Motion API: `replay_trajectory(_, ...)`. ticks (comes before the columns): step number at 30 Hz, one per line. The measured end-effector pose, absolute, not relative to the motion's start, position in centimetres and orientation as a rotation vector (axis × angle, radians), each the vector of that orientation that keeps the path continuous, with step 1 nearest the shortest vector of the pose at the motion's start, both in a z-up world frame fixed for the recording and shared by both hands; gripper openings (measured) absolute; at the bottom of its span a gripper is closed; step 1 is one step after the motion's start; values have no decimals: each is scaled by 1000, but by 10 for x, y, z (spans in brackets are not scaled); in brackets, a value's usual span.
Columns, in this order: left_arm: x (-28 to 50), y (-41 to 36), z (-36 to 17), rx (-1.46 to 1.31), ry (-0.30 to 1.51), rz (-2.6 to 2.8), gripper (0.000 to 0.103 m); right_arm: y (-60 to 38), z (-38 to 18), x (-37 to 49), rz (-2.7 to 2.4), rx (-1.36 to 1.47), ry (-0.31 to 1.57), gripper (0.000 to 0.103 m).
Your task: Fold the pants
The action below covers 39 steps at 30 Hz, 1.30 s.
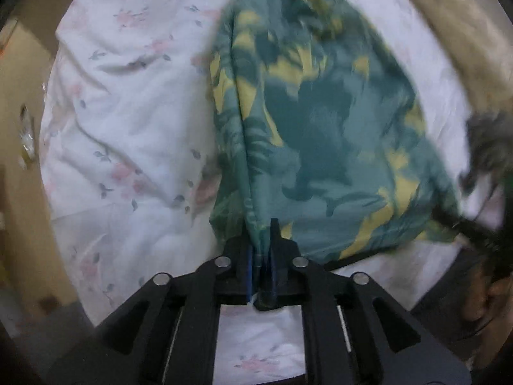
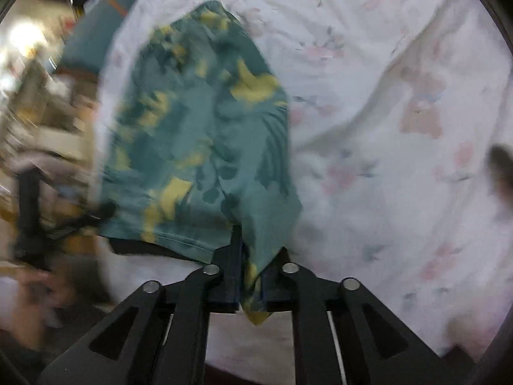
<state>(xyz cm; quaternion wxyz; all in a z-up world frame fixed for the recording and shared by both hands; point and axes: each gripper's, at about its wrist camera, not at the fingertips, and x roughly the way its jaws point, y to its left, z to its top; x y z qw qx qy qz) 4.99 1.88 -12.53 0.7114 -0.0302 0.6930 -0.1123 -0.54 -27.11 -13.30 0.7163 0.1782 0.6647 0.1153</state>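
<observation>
The pants (image 1: 307, 122) are teal with a yellow and dark leaf print. They hang stretched above a white floral bed sheet (image 1: 128, 102). My left gripper (image 1: 261, 240) is shut on one edge of the pants, the cloth pinched between its fingers. My right gripper (image 2: 253, 256) is shut on another edge of the pants (image 2: 198, 134), with a yellow corner poking out behind the fingers. The right gripper shows blurred at the right edge of the left wrist view (image 1: 474, 227); the left one shows blurred at the left of the right wrist view (image 2: 64, 224).
The bed sheet (image 2: 384, 128) is rumpled with folds. A beige blanket (image 1: 455, 32) lies at the far right of the bed. A teal box (image 2: 96, 32) and cluttered room items lie beyond the bed's left edge. The person's face (image 1: 493, 295) is at lower right.
</observation>
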Motion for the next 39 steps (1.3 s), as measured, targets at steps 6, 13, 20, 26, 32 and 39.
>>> replay_trajectory(6, 47, 37, -96, 55, 1359, -2, 29, -277, -106, -5, 116, 125, 1453, 43)
replay_trajectory(13, 52, -10, -111, -11, 1396, -272, 29, -251, -102, 28, 300, 254, 1343, 33)
replay_trajectory(20, 42, -1, -154, 91, 1547, -115, 29, -216, -179, 14, 295, 122, 1612, 28)
replay_trajectory(26, 35, 22, -137, -1, 1564, -48, 40, -231, -160, -1, 282, 47, 1638, 33)
replay_trajectory(32, 72, 39, -81, -243, 1426, -130, 67, -285, -104, 45, 312, 319, 1428, 74)
replay_trajectory(39, 167, 43, -71, -144, 1375, -202, 71, -299, -69, 130, 391, 346, 1269, 72)
